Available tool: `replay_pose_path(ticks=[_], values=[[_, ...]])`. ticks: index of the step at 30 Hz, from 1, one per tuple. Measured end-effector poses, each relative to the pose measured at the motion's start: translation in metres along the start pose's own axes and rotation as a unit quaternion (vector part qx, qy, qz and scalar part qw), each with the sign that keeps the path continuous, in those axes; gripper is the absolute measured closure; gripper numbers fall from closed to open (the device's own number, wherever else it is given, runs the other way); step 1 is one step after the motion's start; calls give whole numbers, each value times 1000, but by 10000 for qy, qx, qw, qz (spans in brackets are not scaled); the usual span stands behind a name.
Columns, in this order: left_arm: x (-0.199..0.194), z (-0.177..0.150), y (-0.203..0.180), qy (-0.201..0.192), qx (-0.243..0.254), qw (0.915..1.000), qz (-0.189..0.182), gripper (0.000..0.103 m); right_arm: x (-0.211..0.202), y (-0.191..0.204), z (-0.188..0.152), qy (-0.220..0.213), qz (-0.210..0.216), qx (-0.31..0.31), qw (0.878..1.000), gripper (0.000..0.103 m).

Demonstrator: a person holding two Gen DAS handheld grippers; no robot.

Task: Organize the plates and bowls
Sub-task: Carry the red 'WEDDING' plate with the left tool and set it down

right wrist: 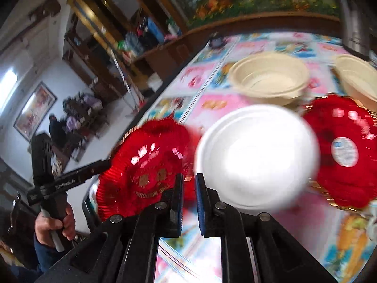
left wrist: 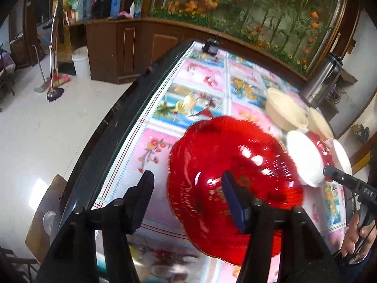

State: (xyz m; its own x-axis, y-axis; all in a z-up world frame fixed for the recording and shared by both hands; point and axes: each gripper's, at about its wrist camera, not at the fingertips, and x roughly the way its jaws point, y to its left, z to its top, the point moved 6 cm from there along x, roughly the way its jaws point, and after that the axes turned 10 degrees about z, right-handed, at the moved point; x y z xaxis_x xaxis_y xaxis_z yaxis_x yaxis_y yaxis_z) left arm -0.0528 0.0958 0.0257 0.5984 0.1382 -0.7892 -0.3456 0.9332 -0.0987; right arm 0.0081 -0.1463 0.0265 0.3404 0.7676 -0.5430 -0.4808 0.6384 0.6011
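Tongs on our left [left wrist: 186, 188] stand spread wide, one finger [left wrist: 232, 195] lying over the near red plate [left wrist: 233, 176] and the other [left wrist: 141, 188] out over the worktop [left wrist: 200, 80] at nine o'clock of it; whether that finger touches the plate we cannot tell. Our right tongs [right wrist: 189, 188] are clenched nearly together, with only a thin gap, and we cannot tell whether they pinch the rim of the white plate [right wrist: 256, 155] just ahead of them. That white plate is blurred and sits between two red ones: the near red plate [right wrist: 146, 167] at its nine o'clock and a second red plate [right wrist: 344, 151], bearing a round sticker, at its three o'clock. Two cream bowls [right wrist: 268, 77] stand farther back at twelve o'clock. A steel flask [left wrist: 322, 82] stands behind them.
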Motion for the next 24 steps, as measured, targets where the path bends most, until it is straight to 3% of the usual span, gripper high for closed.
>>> replay_pose_path(ticks=[8,15,19,24], values=[[-18,-15,-71,59,558,9964,-635,43,-61,-63,-6,-630,-271,775,9946,91],[-21,-45,-159,266,1463,9828,-1098,43,-94,-101,-11,-865,-906,889,9881,91],[-16,-61,-193,397,1828,9743,-1257,43,-83,-109,0,-565,-1216,606,9891,91],[-9,-74,-206,564,1983,9697,-1311,42,-68,-119,-17,-98,-1407,463,9889,91]])
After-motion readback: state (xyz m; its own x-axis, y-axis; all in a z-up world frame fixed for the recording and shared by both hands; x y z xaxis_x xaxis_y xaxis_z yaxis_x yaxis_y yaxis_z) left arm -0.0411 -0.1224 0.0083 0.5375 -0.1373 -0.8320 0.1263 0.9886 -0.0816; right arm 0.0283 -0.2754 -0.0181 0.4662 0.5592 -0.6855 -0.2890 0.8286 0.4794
